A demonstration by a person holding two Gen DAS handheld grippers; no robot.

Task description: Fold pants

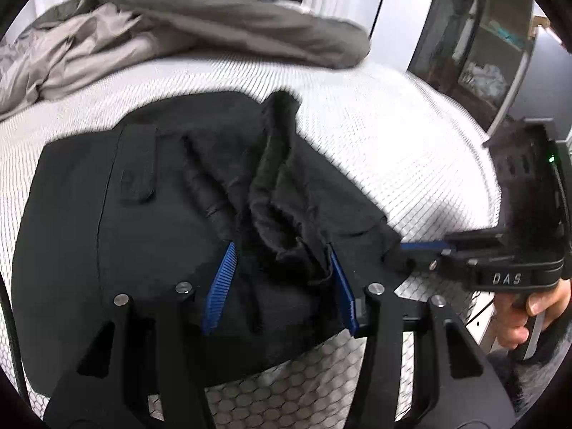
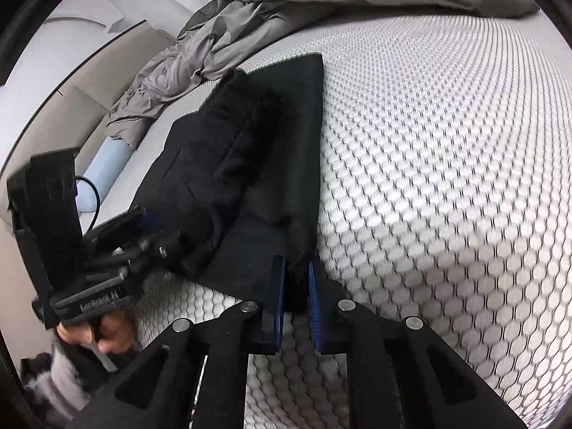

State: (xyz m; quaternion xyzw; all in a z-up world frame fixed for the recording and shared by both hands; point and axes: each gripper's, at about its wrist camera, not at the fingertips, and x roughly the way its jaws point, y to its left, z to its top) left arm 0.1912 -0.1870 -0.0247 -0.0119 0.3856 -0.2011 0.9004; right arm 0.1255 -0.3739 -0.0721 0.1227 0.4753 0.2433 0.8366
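Black pants [image 1: 89, 196] lie on a white honeycomb-textured mattress [image 1: 393, 143]. In the left wrist view my left gripper [image 1: 282, 250] has its blue pads [image 1: 221, 286] pressed against both sides of a bunched ridge of the fabric at the near edge. My right gripper [image 1: 404, 250] comes in from the right and pinches the pants' near right corner. In the right wrist view the right gripper [image 2: 296, 268] is nearly closed on a thin fold of the pants [image 2: 250, 161]. The left gripper [image 2: 157, 228] sits at the pants' left edge, held by a hand [image 2: 103, 332].
A crumpled grey duvet [image 1: 178, 28] lies along the far side of the mattress [image 2: 447, 178]. A dark shelf unit [image 1: 482, 53] stands beyond the bed's right edge. A light blue roll [image 2: 107, 168] rests by the beige side panel on the left.
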